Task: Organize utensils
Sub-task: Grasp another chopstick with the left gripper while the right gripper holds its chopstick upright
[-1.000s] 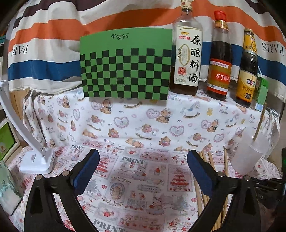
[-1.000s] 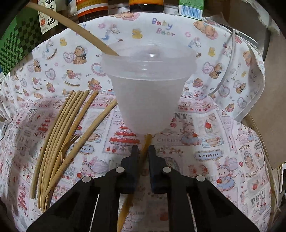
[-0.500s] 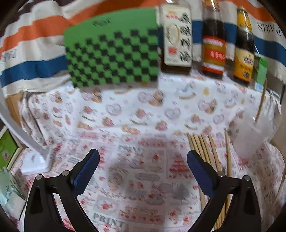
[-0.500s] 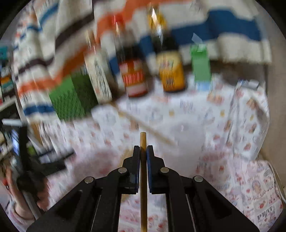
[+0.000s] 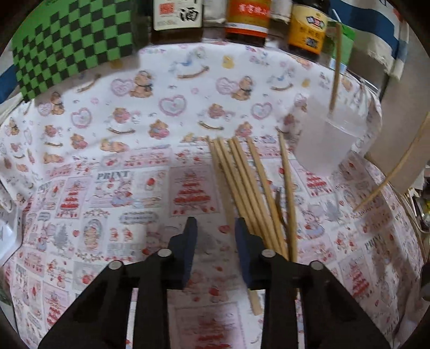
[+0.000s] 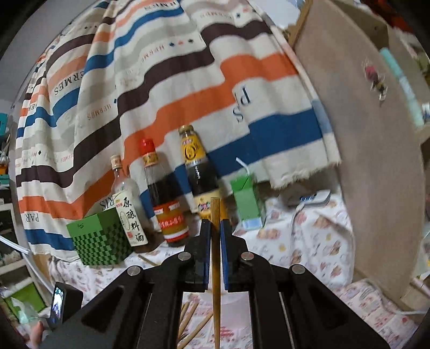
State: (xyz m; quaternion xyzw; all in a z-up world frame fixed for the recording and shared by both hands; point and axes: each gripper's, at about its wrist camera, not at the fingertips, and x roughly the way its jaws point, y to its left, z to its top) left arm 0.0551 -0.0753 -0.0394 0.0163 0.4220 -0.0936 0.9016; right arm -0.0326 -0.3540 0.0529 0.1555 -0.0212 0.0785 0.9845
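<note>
1. Broadly, the printed tablecloth (image 5: 139, 112) covers the whole work surface, with a green checkered box (image 5: 72, 40) and three sauce bottles (image 5: 247, 24) standing along its far edge against a striped drape (image 6: 166, 88).

2. Next in size, the translucent plastic cup (image 5: 325, 142) stands at the right of the cloth with one chopstick (image 5: 336, 67) already upright in it. It looks light, so a chopstick pushed against its rim could tip it.

3. Loose chopsticks (image 5: 250, 193) lie in a fan on the cloth just left of the cup, some crossing near their lower ends. Lifting one may drag its neighbours along.

4. The left gripper (image 5: 215, 249) points down at the cloth just left of that fan. Its jaws have just been closing and now stand narrowly apart with nothing between them; the nearest sticks lie outside the right finger. If it comes down here, it risks pinching cloth instead of a stick.

5. The right gripper (image 6: 213, 255) is raised and roughly level, its jaws clamped tight on a single held chopstick (image 6: 215, 214) that runs along the fingers, its tip poking just past them. The cup is out of its view, so the aim is unchecked; gripped that near its tip, the stick could swivel or slip and miss the cup's mouth.
</note>
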